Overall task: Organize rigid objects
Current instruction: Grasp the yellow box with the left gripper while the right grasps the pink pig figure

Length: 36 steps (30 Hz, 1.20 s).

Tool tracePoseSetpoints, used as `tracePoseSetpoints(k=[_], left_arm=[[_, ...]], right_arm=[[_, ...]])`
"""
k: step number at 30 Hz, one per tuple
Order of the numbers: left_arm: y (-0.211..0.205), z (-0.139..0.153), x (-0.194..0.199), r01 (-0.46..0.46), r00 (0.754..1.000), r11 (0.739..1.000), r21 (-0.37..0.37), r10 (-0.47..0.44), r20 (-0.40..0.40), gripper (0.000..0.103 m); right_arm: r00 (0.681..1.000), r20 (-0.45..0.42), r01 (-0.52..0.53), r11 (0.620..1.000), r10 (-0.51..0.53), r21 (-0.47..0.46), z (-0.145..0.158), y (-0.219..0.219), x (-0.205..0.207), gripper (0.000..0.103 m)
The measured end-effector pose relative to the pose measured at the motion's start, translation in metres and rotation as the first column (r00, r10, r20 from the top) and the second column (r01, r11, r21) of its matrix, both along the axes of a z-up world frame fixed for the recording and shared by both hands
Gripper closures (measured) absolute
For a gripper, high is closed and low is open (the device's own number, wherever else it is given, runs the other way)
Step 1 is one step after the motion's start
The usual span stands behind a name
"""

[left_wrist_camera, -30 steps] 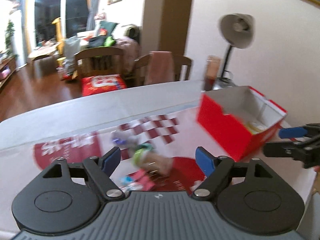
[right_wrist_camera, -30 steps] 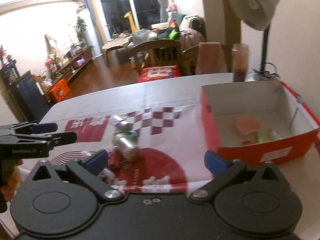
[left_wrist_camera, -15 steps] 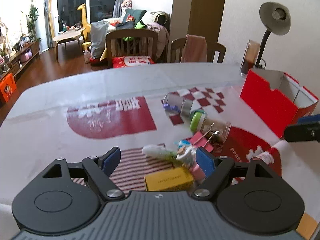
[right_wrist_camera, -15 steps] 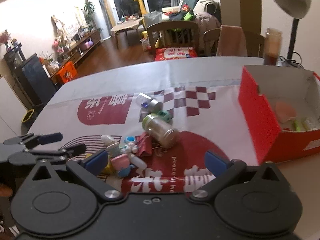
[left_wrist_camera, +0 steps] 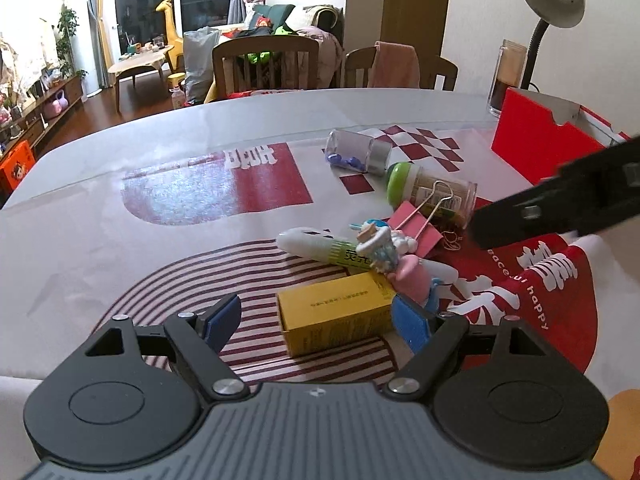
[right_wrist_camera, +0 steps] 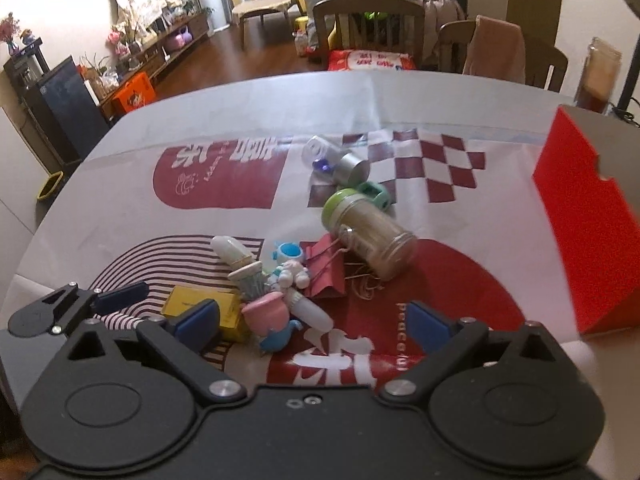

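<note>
Left gripper point(left_wrist_camera: 318, 320), jaws spread and holding nothing, hangs low in the frame with the yellow box point(left_wrist_camera: 336, 320) lying between its fingers, near the right pad. Right gripper point(right_wrist_camera: 314, 322) is likewise spread and empty over the pile at lower centre. Just beyond the box lie a white tube point(left_wrist_camera: 320, 246), a pink figurine point(right_wrist_camera: 268, 312), a red binder clip point(right_wrist_camera: 326, 270), a green-lidded jar point(right_wrist_camera: 366, 232) and a clear vial point(right_wrist_camera: 334, 160). At the right edge stands the red box point(right_wrist_camera: 588, 216), well apart on the counter point(left_wrist_camera: 120, 240). Judging by this pile, most sorting remains.
</note>
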<state>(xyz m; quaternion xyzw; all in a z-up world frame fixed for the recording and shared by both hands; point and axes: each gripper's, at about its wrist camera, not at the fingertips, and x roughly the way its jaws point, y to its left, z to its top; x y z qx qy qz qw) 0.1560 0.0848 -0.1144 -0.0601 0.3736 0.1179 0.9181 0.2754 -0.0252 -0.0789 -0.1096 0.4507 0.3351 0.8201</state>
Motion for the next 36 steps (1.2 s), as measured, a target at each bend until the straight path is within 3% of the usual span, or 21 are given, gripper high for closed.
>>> tracePoseSetpoints(k=[8,17,19,26,31,36], left_arm=[[-0.01,-0.01,0.01,0.001,1.0,1.0,0.018,0.0,-0.026,0.021],[-0.013,-0.017,0.014,-0.007,1.0,1.0,0.004,0.007,-0.018,0.021],[-0.012,-0.019,0.015,-0.01,1.0,1.0,-0.009,0.009,-0.023,0.021],[-0.006,-0.025,0.017,-0.033,0.998,0.998,-0.047,0.031,-0.046,0.024],[-0.005,-0.026,0.016,-0.026,0.999,0.997,-0.069,0.023,-0.044,0.028],[-0.002,-0.026,0.013,-0.026,0.999,0.996,-0.08,0.023,-0.041,0.028]], right_arm=[[0.998,-0.025,-0.052,0.997,0.051,-0.059,-0.02,0.033,0.0,0.014],[0.996,-0.069,-0.056,0.995,0.05,-0.082,-0.034,0.063,0.007,0.036],[0.996,-0.076,-0.063,0.994,0.057,-0.088,-0.036,0.068,0.008,0.046],[0.996,-0.067,-0.064,0.994,0.058,-0.093,-0.038,0.079,0.009,0.054],[0.998,-0.046,-0.055,0.993,0.051,-0.108,-0.037,0.081,0.009,0.072],[0.998,-0.039,-0.045,0.994,0.041,-0.097,-0.035,0.077,0.007,0.073]])
